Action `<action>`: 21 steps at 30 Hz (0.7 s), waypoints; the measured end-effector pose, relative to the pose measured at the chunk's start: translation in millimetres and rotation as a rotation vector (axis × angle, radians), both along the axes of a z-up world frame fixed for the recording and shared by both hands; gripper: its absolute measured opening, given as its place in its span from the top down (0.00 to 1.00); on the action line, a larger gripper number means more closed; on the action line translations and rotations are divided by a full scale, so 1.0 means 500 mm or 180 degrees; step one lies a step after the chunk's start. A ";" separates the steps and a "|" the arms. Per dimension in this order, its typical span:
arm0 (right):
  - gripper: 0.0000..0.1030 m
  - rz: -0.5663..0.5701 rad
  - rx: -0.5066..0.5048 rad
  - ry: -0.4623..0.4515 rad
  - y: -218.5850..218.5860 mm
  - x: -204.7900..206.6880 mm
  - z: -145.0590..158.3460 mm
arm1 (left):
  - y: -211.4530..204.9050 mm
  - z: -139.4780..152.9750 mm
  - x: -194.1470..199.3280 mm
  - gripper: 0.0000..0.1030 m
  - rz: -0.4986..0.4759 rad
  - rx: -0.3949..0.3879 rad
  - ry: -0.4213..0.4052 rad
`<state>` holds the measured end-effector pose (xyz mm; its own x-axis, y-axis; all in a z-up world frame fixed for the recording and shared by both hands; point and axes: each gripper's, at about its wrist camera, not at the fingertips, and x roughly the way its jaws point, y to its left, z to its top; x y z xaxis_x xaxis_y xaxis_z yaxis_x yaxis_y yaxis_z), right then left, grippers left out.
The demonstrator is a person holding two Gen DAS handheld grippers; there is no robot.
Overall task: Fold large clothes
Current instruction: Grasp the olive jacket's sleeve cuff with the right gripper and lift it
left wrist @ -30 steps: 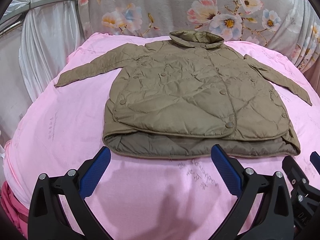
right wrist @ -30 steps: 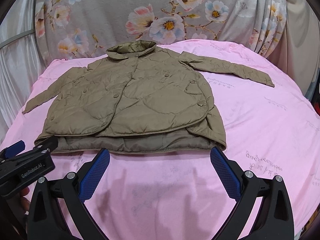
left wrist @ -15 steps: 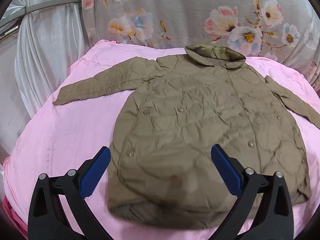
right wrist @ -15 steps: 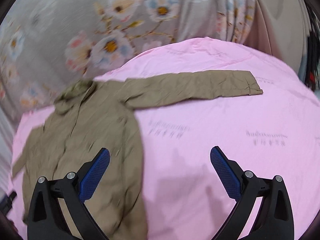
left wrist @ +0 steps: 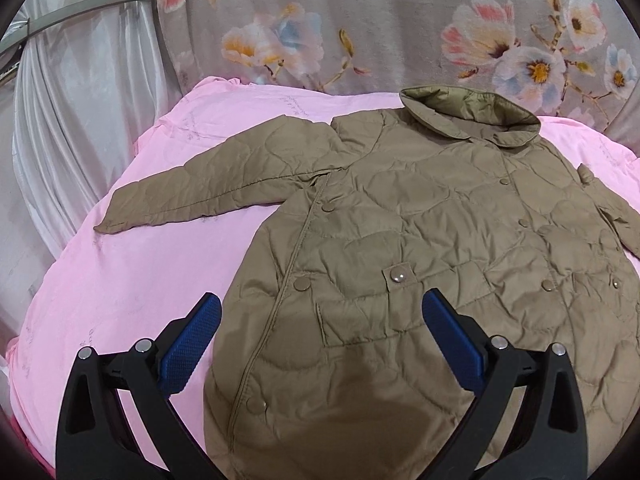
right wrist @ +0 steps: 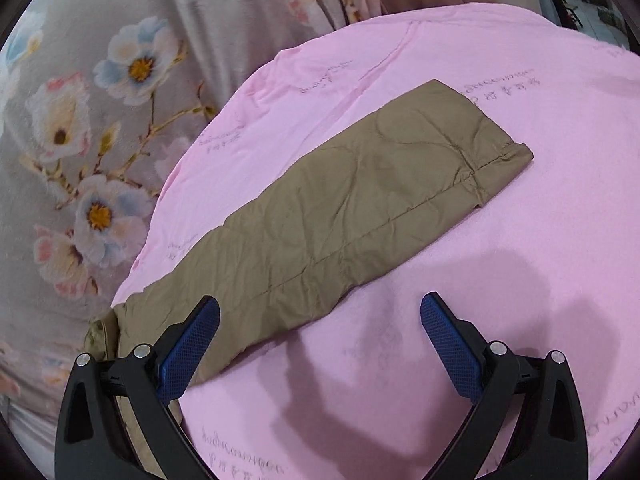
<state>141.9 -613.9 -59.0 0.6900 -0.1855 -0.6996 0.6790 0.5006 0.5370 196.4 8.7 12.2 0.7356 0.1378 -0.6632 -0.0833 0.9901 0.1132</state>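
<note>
The olive-brown quilted snap-button jacket (left wrist: 420, 240) lies flat on the pink bedsheet (left wrist: 132, 280), filling the centre and right of the left view. The left gripper (left wrist: 320, 332) hangs over its front, jaws wide apart, holding nothing. The right gripper (right wrist: 320, 332), equally spread and empty, hovers beside the jacket's outstretched sleeve (right wrist: 340, 208), mid-frame.

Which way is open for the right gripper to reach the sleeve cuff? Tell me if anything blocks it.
Probably yes: the right gripper is open, and only bare pink sheet lies before the cuff.

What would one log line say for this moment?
left tongs: open, over jacket | right tongs: open, by sleeve | nothing gripped
</note>
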 end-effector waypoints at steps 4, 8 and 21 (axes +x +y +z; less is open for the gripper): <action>0.10 -0.0151 -0.0076 -0.0128 -0.027 0.013 0.002 | -0.002 -0.016 0.016 0.05 0.0002 0.0049 0.0027; 0.61 -0.0163 -0.0068 -0.0108 -0.056 0.048 0.002 | -0.004 -0.031 0.032 0.05 0.0000 0.0074 0.0070; 0.94 0.1087 -0.1323 -0.0788 0.252 0.188 0.312 | 0.012 -0.073 0.046 0.05 0.0129 0.0092 0.0181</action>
<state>235.9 -487.9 96.8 0.8923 -0.1482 -0.4264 0.3219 0.8711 0.3709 219.4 14.8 -24.3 0.6902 0.1862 -0.6992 -0.1158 0.9823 0.1473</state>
